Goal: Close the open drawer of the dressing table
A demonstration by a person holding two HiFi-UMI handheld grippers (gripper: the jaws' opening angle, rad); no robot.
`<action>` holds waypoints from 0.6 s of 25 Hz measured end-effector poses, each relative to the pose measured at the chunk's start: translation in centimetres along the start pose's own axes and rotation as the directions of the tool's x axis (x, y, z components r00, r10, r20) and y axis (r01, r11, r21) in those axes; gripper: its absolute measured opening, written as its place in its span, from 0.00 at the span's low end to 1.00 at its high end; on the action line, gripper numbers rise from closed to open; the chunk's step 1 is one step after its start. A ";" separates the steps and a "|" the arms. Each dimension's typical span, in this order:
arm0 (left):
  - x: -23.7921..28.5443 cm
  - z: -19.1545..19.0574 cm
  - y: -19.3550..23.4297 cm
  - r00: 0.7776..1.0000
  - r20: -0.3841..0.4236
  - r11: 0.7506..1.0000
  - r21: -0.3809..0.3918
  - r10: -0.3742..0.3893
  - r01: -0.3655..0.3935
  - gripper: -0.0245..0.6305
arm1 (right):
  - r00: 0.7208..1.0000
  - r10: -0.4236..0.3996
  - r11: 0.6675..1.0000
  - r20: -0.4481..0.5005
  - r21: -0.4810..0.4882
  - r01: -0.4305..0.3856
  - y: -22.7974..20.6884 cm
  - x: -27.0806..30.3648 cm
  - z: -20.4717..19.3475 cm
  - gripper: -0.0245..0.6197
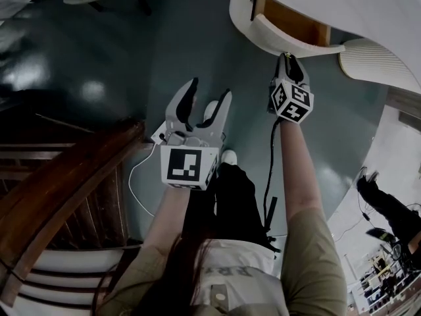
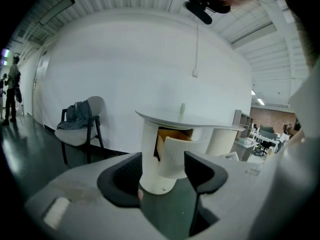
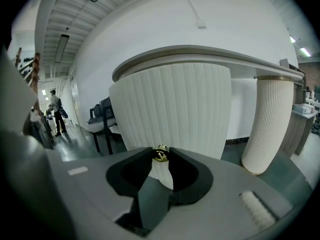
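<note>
A: Over a dark, glossy floor (image 1: 99,58), at the top right of the head view: white rounded surface (image 1: 368,5), with the open drawer (image 1: 289,24) standing out just under its top.

B: And around it?

A: Plain white wall behind, lined white ceiling with long lamps. At the left a chair (image 2: 80,129) with grey cloth over its back. Dark wooden rail (image 1: 66,176) at the lower left of the head view.

B: Materials, shapes?

A: Curved drawer front, white and finely ribbed; bare orange-brown wood inside. Small round brass knob (image 3: 160,154) on the front. Ribbed white column (image 3: 267,124) under the top, at the right.

B: And the right tool (image 1: 288,59), holding anything?

A: Yes, pinched on that knob, jaws nearly together, one black pad on each side of it. Bare forearm (image 1: 296,170) stretched straight toward the drawer.

B: And the left tool (image 1: 211,87)?

A: Spread wide, nothing between the jaws, only floor and the far drawer seen through the gap. Held lower and more to the left, well apart from the drawer, pointing a little downward.
</note>
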State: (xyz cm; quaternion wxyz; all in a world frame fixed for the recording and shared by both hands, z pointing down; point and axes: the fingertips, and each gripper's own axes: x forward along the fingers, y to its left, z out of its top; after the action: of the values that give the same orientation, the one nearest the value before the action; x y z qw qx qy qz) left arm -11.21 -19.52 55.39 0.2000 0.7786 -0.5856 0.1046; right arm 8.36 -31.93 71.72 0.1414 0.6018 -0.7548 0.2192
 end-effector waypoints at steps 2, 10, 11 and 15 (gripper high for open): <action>0.2 0.2 0.1 1.000 0.005 1.000 0.016 -0.006 0.006 0.44 | 1.000 0.003 1.000 0.003 0.001 -0.003 0.1 0.1 0.2 0.20; 1.1 1.0 0.0 1.000 0.018 1.000 0.018 -0.005 0.004 0.44 | 1.000 0.006 1.000 0.000 0.002 -0.006 -0.2 0.6 0.3 0.20; 1.1 1.1 0.0 1.000 0.017 1.000 0.020 -0.005 0.004 0.44 | 1.000 0.006 1.000 -0.001 0.002 -0.006 -0.2 0.7 0.5 0.20; 1.2 1.3 -0.1 1.000 0.019 0.999 0.039 -0.012 0.011 0.44 | 1.000 0.002 1.000 -0.006 0.000 -0.002 -0.3 1.1 1.1 0.20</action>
State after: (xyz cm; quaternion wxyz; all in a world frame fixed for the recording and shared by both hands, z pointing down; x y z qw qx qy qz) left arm -10.85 -21.07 54.64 0.1799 0.7867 -0.5808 0.1070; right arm 8.44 -33.47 71.40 0.1435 0.6002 -0.7551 0.2212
